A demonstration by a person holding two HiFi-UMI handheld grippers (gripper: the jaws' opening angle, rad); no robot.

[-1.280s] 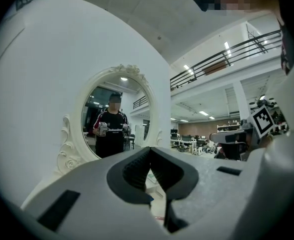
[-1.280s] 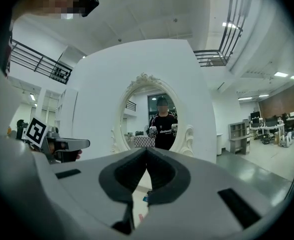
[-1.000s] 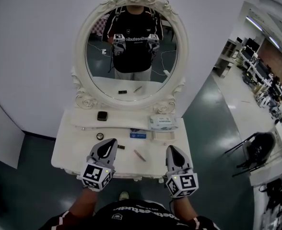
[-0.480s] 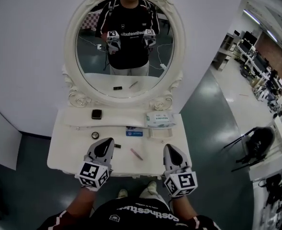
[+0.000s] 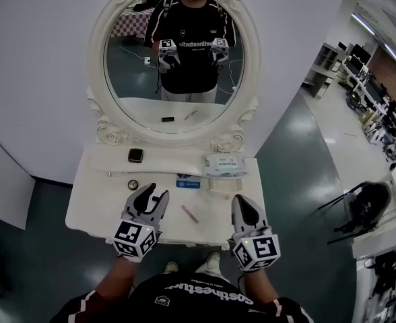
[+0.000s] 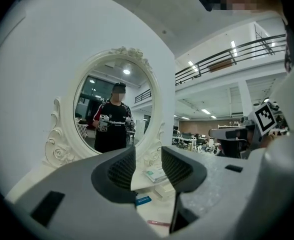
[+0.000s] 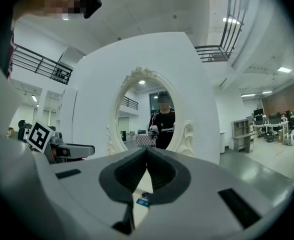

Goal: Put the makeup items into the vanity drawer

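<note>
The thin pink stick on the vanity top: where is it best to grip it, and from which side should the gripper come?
Grip the pink stick at mid-length, coming from above, with the jaws across its thin width. It lies flat and diagonal on the vanity top, with bare surface on both sides, so the jaws should fit.

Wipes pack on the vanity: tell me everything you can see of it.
The wipes pack is a soft-looking, whitish rectangular pouch with a pale green patch on its top face. It lies flat, long side running left to right, at the back right of the vanity top, just in front of the carved base of the mirror frame. A small white box sits right in front of it; whether they touch cannot be told. Its print is too small to read.
</note>
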